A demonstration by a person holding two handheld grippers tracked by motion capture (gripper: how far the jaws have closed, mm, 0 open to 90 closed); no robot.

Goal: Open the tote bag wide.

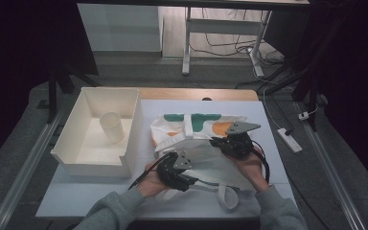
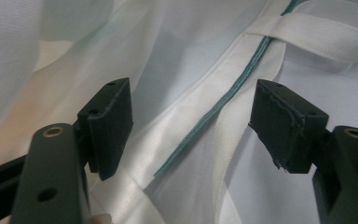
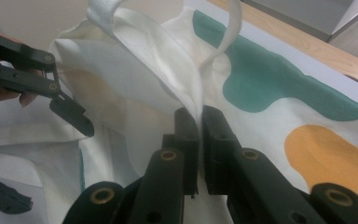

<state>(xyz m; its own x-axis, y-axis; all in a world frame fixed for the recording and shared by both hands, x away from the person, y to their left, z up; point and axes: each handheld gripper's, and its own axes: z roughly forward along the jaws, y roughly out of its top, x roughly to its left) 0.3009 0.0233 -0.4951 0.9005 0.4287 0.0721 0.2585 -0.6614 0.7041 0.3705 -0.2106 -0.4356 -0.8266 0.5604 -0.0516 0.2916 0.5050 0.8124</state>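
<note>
A white cloth bag [image 1: 199, 125] with green and orange patches lies rumpled on the white mat [image 1: 100, 194]. In the right gripper view, my right gripper [image 3: 199, 122] is shut on a raised fold of the bag [image 3: 135, 70] near its top edge. It is the gripper [image 1: 228, 143] over the bag's right half in the high view. My left gripper [image 1: 173, 166] sits at the bag's near left side. Its jaws stand open [image 2: 191, 126] on either side of a hem with green stitching [image 2: 223, 100], not touching it. A white strap [image 2: 317, 32] crosses above the hem.
A white tray [image 1: 76, 143] stands at the left of the table with a pale cylinder [image 1: 111, 127] upright inside. A strap loop [image 1: 227, 195] trails toward the table's near edge. A power strip [image 1: 289, 140] lies on the floor at the right.
</note>
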